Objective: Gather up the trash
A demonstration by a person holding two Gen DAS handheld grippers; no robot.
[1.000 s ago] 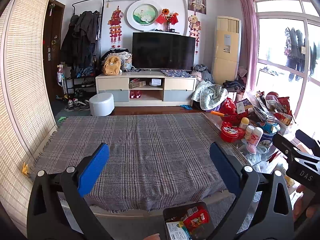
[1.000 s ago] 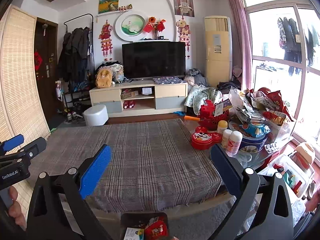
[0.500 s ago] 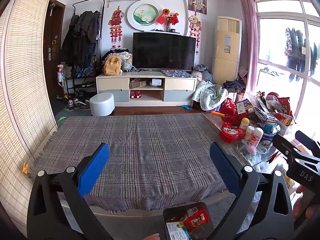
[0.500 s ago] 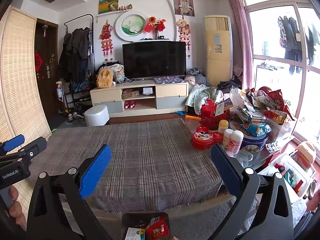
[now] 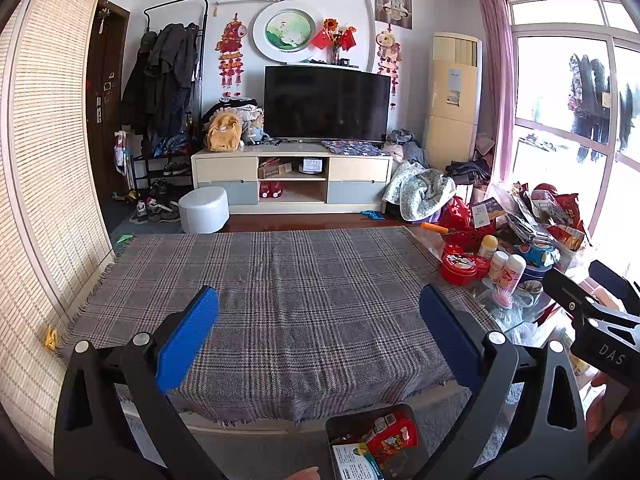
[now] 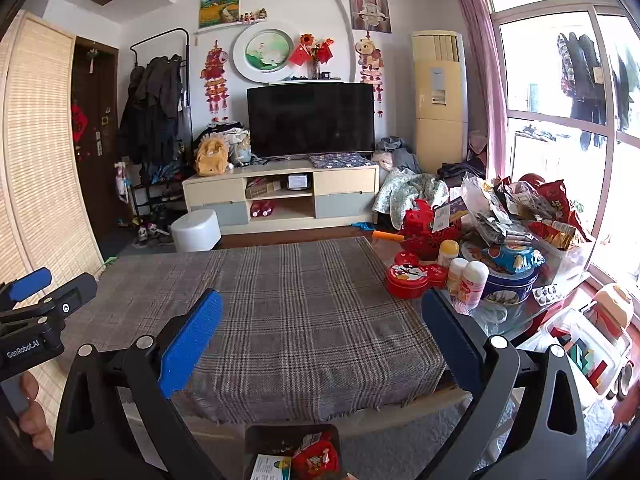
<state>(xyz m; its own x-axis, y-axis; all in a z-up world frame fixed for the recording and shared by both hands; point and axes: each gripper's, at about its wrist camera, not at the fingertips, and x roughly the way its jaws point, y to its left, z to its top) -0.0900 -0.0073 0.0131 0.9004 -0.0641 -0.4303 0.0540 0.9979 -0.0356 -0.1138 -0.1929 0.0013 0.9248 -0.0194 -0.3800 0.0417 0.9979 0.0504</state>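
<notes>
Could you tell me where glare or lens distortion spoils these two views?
Left wrist view: the window is blown out white, and the bamboo screen bows with fisheye curvature. Right wrist view: the same window overexposes the snack pile's backdrop; the centre stays sharp.

Left gripper (image 5: pixel 318 320), right gripper (image 6: pixel 320 322): black frames, blue pads, silver screws, white lettering

Bin (image 5: pixel 372 440) before table (image 5: pixel 280 280); snacks (image 6: pixel 520 220) at its right end.

2 tongs (image 5: pixel 318 320), 3 bottles (image 6: pixel 460 268), 1 bin (image 5: pixel 372 444)
</notes>
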